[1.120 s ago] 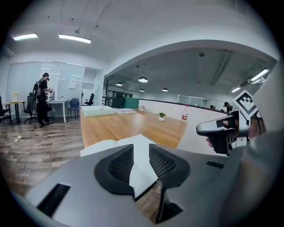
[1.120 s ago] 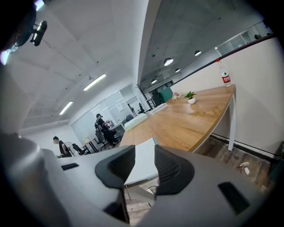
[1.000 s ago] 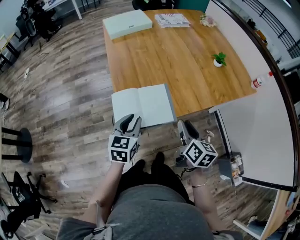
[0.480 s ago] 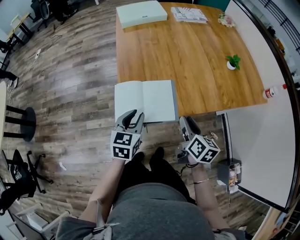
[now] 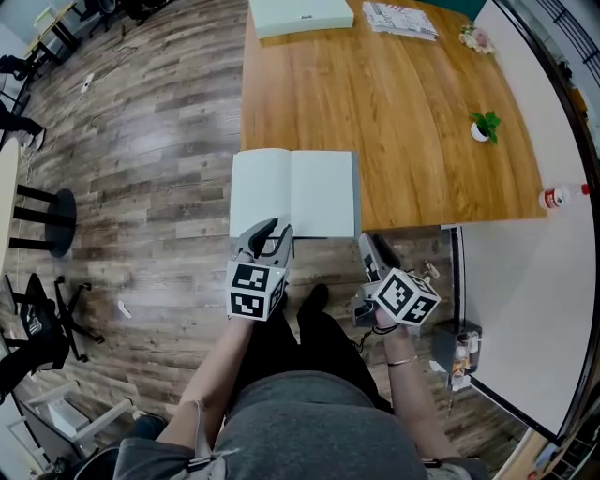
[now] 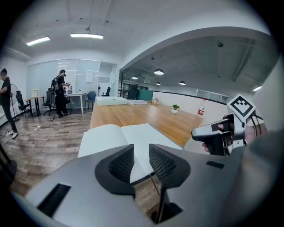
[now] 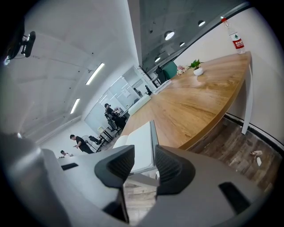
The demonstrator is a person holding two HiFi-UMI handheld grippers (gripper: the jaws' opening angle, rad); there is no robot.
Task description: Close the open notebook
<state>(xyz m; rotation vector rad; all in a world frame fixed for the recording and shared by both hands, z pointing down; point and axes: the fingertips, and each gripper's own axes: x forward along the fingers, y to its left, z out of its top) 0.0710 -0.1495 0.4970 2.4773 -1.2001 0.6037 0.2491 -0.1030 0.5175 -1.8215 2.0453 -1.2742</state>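
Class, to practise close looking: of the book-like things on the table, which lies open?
The white notebook at the near edge, pages spread; the green one and the magazines at the far end lie shut.

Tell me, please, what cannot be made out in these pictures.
- The notebook: much of its near edge is hidden behind the left gripper in the left gripper view.
- The pale box at the far end of the table: cut off by the head view's top edge.
- The papers beside it: print too small to read in the head view.
- The bottle: label too small in the head view.
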